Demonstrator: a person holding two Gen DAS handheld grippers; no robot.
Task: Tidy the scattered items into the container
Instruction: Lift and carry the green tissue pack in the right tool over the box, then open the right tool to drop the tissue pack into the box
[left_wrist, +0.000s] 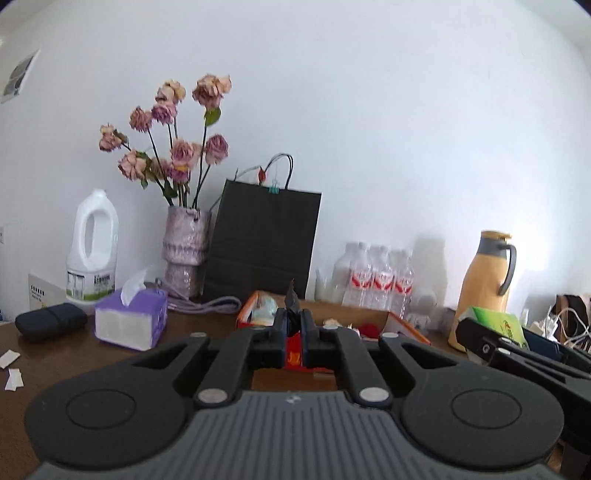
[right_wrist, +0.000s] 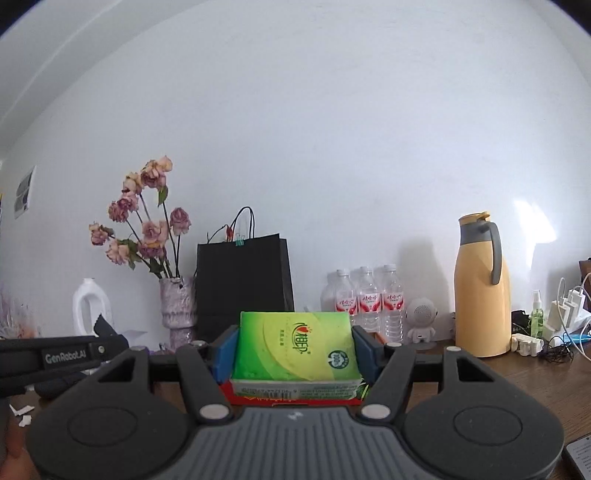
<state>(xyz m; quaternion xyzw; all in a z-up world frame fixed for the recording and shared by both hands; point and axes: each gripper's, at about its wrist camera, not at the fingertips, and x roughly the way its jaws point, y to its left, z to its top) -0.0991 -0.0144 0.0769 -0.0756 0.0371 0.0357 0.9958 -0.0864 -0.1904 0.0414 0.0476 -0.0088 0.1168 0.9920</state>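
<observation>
Both grippers are matte black, with a ribbed grey housing behind the fingers. The left gripper has two round black discs flanking its linkage arms, silver pivot pins, and blue-edged fingers. The right gripper matches, with blue pads; white "GenRobot.AI" lettering marks the left one's side.

Glossy green plastic wrap on the tissue pack, matt black paper on the bag, smooth dark wood on the table, clear shiny plastic water bottles.
</observation>
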